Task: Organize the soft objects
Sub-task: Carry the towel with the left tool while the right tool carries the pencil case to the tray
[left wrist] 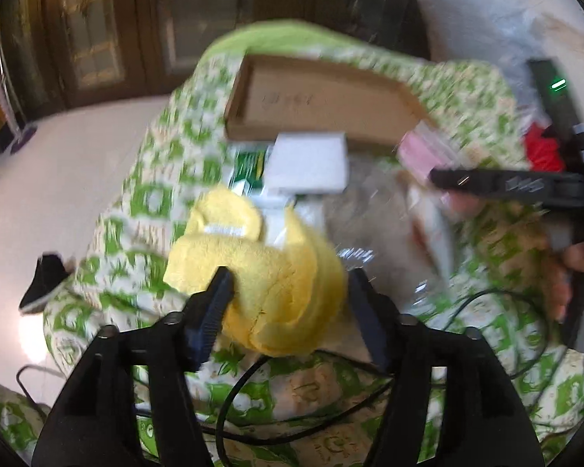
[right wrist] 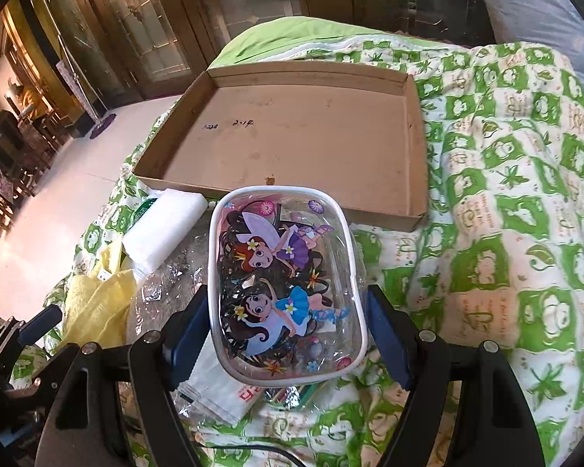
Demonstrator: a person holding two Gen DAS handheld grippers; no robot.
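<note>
Left wrist view, lower centre: the left gripper (left wrist: 288,292) has its jaws spread wide around a crumpled yellow cloth (left wrist: 261,272); the left finger touches the cloth's edge while the right finger stands just clear, so the pads do not look to be pressing, and whether the cloth hangs off that finger or rests on the quilt (left wrist: 144,202) is blurred beyond telling. A black cable (left wrist: 253,381) loops across the quilt beneath. Past the cloth, toward mid-frame, lie a white foam block (left wrist: 309,163) and crinkled clear plastic (left wrist: 373,210), with the open cardboard tray (left wrist: 323,97) above them, probably the place meant to collect the soft things. At the right edge a hand carries the right gripper (left wrist: 486,183). In the right wrist view, lower centre, that gripper (right wrist: 288,327) stands wide, its blue pads flanking a clear pouch (right wrist: 288,288) printed with cartoon fairies and edged in white; a gap shows on the right side and the left pad sits close against the rim, so it seems placed for a grasp rather than squeezing. A white packet (right wrist: 222,389) lies under the pouch at bottom. To the left are the yellow cloth (right wrist: 97,303) and the foam block (right wrist: 163,229); directly above the pouch sits the bare tray (right wrist: 292,136), a short carry away.
</note>
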